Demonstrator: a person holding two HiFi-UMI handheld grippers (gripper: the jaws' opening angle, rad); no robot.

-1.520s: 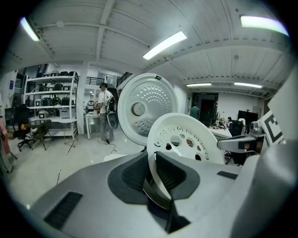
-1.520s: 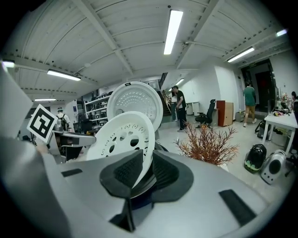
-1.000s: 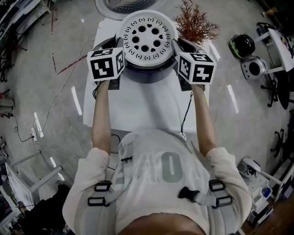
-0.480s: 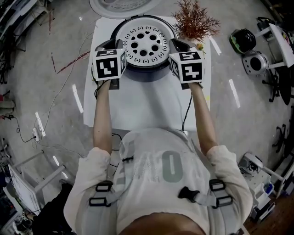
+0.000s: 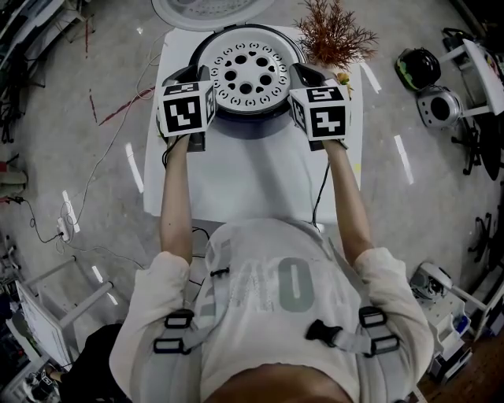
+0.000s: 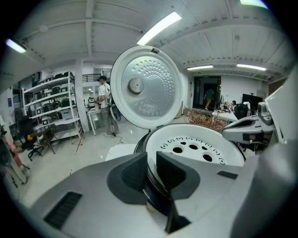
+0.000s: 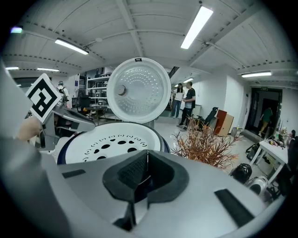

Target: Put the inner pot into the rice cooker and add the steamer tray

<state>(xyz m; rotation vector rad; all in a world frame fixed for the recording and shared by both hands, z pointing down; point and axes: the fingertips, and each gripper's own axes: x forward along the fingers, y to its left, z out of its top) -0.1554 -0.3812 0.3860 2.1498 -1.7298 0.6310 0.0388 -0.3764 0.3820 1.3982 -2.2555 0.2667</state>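
While the person leans over the white table [image 5: 252, 181], the head view shows the rice cooker [image 5: 248, 118] at its far end. The white steamer tray [image 5: 248, 72], full of round holes, sits in the cooker's mouth and covers it. The cooker's lid [image 5: 209, 8] stands open behind. The left gripper [image 5: 197, 77] is at the tray's left edge and the right gripper [image 5: 303, 75] at its right edge, with the marker cubes toward the person. A dried plant [image 5: 335, 35] stands just beside the cooker on the right.

Left gripper view: the left gripper [image 6: 152, 160] has its jaws narrow, pinched on the near rim of the steamer tray [image 6: 195, 144], which runs through the slit between the pads. The dark rim of the rice cooker [image 6: 138, 145] is right under it. The lid [image 6: 146, 86] is upright behind.

Right gripper view: the right gripper [image 7: 146, 173] has its jaws fully together, pads meeting, and nothing I can make out is held. The steamer tray [image 7: 111, 142] lies ahead and left of the jaws, inside the cooker. The lid [image 7: 137, 90] is up behind it and the dried plant [image 7: 205, 144] is to the right.
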